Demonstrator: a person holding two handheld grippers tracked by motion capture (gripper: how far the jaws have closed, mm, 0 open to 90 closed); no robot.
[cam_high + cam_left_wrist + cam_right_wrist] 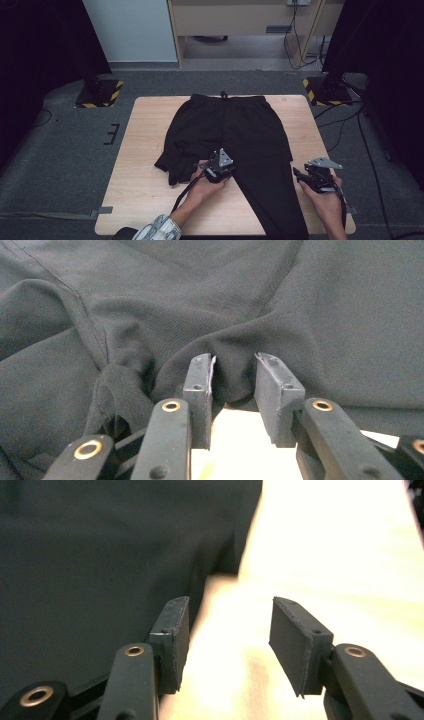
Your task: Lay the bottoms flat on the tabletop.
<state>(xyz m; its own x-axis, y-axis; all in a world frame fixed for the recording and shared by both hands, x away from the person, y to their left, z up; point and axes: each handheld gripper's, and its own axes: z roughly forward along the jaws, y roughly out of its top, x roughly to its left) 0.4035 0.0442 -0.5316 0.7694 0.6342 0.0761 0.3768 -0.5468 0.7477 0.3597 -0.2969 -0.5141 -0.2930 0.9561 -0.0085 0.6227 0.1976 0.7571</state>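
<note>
Black trousers (235,130) lie flat on the wooden table (145,125), waistband at the far side. One leg runs down to the near edge and the other is bunched up at the left. My left gripper (216,165) sits at the crotch. In the left gripper view it (234,375) is shut on a bunched fold of the dark cloth (325,315), with creases running out from the pads. My right gripper (306,174) hovers at the outer edge of the long leg. Its jaws (227,625) stand open over bare wood (340,545), with the cloth (90,555) beside the left pad.
Two stand bases with yellow-black stripes sit on the grey carpet behind the table, at the left (100,92) and at the right (325,90). Cables (350,120) trail along the right side. Bare wood shows left of the trousers.
</note>
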